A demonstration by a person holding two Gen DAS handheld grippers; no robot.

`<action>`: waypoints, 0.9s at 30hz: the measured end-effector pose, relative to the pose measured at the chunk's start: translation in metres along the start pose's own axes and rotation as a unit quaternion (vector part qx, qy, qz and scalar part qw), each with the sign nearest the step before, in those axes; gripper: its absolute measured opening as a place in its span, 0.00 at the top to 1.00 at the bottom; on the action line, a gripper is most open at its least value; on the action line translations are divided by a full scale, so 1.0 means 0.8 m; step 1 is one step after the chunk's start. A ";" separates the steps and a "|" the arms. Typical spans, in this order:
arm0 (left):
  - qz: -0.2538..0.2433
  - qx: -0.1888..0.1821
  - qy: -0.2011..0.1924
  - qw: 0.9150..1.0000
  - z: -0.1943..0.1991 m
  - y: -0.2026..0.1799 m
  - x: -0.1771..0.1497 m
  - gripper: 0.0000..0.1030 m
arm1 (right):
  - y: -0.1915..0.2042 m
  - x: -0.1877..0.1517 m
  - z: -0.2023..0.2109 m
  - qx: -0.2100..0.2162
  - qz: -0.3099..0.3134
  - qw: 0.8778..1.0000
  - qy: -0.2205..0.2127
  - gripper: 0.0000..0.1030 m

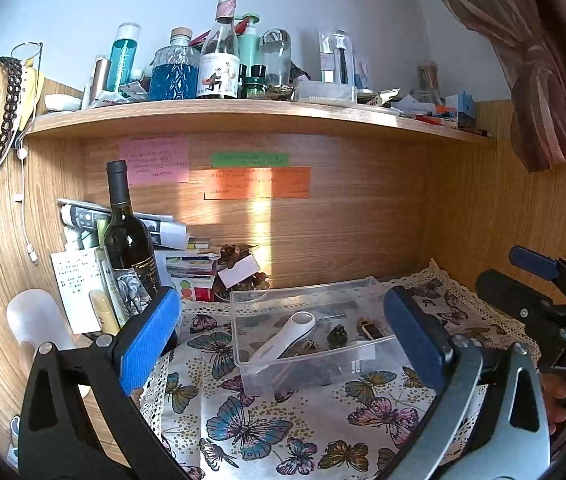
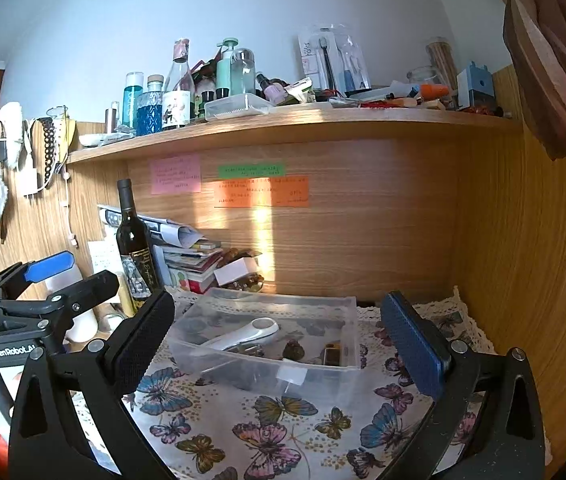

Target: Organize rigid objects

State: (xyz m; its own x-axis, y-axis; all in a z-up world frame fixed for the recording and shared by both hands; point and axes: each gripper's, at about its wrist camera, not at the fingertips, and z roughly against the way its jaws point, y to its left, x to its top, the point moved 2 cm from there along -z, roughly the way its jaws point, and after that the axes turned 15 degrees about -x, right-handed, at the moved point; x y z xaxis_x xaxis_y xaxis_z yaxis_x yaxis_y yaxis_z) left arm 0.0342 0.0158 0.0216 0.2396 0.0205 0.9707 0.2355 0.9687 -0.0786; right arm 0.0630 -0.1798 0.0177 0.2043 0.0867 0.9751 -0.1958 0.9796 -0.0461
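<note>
A clear plastic box (image 1: 367,364) (image 2: 211,354) stands on the butterfly-print cloth (image 1: 267,428) (image 2: 267,436). Inside it lie a white handheld magnifier (image 1: 289,336) (image 2: 245,334), a small dark pine cone (image 1: 338,336) (image 2: 294,350) and a small dark rectangular object (image 1: 371,330) (image 2: 333,354). My left gripper (image 1: 283,340) is open and empty, its blue pads either side of the box, held back from it. My right gripper (image 2: 279,344) is open and empty, also framing the box from nearer the front. Each gripper shows in the other's view: the right gripper (image 1: 555,292) and the left gripper (image 2: 59,280).
A dark wine bottle (image 1: 129,240) (image 2: 135,248) stands left of the box beside stacked books and papers (image 1: 187,264) (image 2: 191,256). A white cup (image 1: 37,320) sits at far left. The wooden shelf (image 1: 243,114) (image 2: 283,122) above carries several bottles. Wooden panels close the back and right.
</note>
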 end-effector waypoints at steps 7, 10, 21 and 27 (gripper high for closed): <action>-0.005 0.001 -0.001 1.000 0.000 -0.004 -0.001 0.00 | 0.000 -0.001 -0.004 0.002 -0.003 1.000 0.005 0.00; -0.005 0.001 -0.001 1.000 0.000 -0.004 -0.001 0.00 | 0.001 -0.001 -0.002 0.002 -0.003 1.000 0.003 0.00; -0.004 -0.001 0.000 1.000 0.000 -0.003 -0.001 0.00 | 0.005 -0.001 -0.001 0.002 0.000 1.000 0.003 0.00; -0.001 -0.001 0.001 1.000 -0.001 -0.006 -0.003 0.00 | 0.006 -0.001 0.000 0.004 0.001 1.000 0.002 0.00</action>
State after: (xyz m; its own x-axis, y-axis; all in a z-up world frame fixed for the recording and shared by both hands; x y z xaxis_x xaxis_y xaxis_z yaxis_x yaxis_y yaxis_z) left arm 0.0332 0.0110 0.0195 0.2408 0.0176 0.9704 0.2388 0.9680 -0.0768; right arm 0.0619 -0.1754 0.0167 0.2078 0.0899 0.9740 -0.2034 0.9780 -0.0468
